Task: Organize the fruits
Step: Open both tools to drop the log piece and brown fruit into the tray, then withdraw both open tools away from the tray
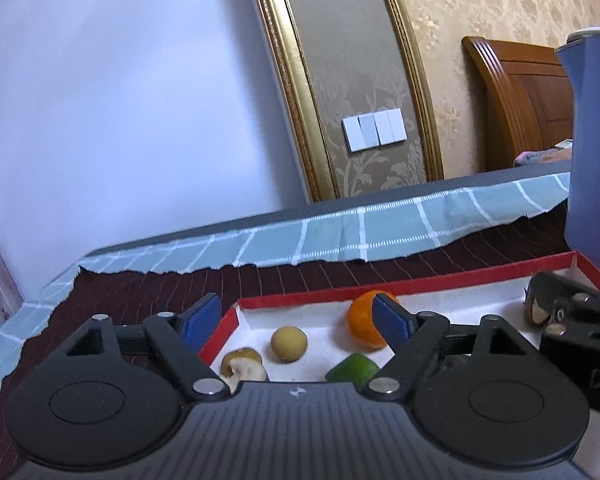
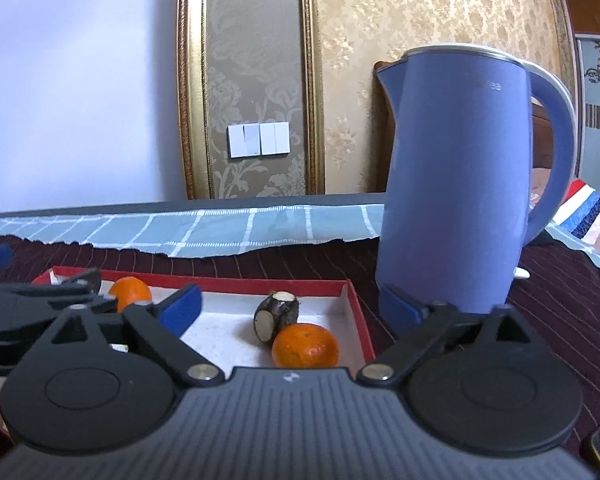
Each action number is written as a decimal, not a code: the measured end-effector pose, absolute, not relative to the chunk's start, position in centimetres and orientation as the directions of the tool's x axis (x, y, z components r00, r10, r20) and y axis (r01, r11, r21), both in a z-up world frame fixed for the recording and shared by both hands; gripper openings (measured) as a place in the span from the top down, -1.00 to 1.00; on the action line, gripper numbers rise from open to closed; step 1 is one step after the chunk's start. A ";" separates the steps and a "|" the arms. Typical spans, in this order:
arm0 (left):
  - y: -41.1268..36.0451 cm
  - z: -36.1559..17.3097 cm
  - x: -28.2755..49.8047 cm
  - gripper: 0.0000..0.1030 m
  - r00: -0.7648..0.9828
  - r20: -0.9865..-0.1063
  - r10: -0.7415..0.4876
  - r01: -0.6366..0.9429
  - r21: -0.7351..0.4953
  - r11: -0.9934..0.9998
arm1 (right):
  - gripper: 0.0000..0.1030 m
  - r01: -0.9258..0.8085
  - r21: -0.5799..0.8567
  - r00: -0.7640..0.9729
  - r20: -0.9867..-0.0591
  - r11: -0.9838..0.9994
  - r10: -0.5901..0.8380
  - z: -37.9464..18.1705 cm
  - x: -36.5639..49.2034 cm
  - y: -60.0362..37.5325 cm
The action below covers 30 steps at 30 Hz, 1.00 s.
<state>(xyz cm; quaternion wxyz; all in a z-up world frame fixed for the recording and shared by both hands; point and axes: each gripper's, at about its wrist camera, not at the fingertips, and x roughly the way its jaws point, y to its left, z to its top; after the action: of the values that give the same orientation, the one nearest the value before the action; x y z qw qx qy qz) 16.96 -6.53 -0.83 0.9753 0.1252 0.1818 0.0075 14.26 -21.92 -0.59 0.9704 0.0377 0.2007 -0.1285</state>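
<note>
A white tray with a red rim (image 1: 300, 301) lies on the dark quilted cloth. In the left wrist view it holds an orange (image 1: 360, 326), a tan round fruit (image 1: 289, 343), a green lime (image 1: 352, 370) and a brown cut fruit (image 1: 242, 364). My left gripper (image 1: 296, 316) is open above the tray's left end and holds nothing. In the right wrist view my right gripper (image 2: 291, 306) is open wide over the tray's right end (image 2: 356, 320). Below it lie a dark peeled fruit (image 2: 276, 314) and a second orange (image 2: 305, 346), both untouched.
A tall blue kettle (image 2: 456, 180) stands just past the tray's right end, close to my right finger (image 2: 400, 308). A teal checked cloth (image 2: 220, 228) runs along the table's far edge. The wall with a switch panel (image 2: 259, 139) is behind it.
</note>
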 end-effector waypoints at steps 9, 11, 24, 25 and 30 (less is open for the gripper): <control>-4.5 -1.1 15.9 -0.61 0.898 -0.438 0.031 0.051 0.174 0.983 | -1.00 0.222 0.018 0.890 -0.412 0.975 -0.195 -0.8 12.6 -21.0; -4.1 -1.2 15.5 -0.61 0.893 -0.450 0.025 0.052 0.158 0.986 | -1.00 0.205 0.027 0.891 -0.418 0.978 -0.175 -1.0 11.8 -20.7; -2.5 -1.5 13.4 -0.61 0.875 -0.484 -0.004 0.071 0.120 0.990 | -1.00 0.198 0.074 0.888 -0.436 0.977 -0.147 -1.6 9.7 -20.6; -2.5 -1.5 13.1 -0.61 0.875 -0.484 -0.007 0.075 0.121 0.990 | -1.00 0.198 0.076 0.888 -0.435 0.977 -0.146 -1.6 9.7 -20.6; -2.4 -1.6 11.8 -0.61 0.881 -0.474 -0.004 0.077 0.135 0.988 | -1.00 0.196 0.084 0.887 -0.439 0.977 -0.140 -1.7 9.1 -20.5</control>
<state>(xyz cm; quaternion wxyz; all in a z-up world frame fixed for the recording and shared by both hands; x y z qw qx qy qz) 11.84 -2.42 -1.62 0.9668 0.0750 0.2435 -0.0209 9.12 -20.52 -1.73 0.9694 0.0633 0.2208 -0.0867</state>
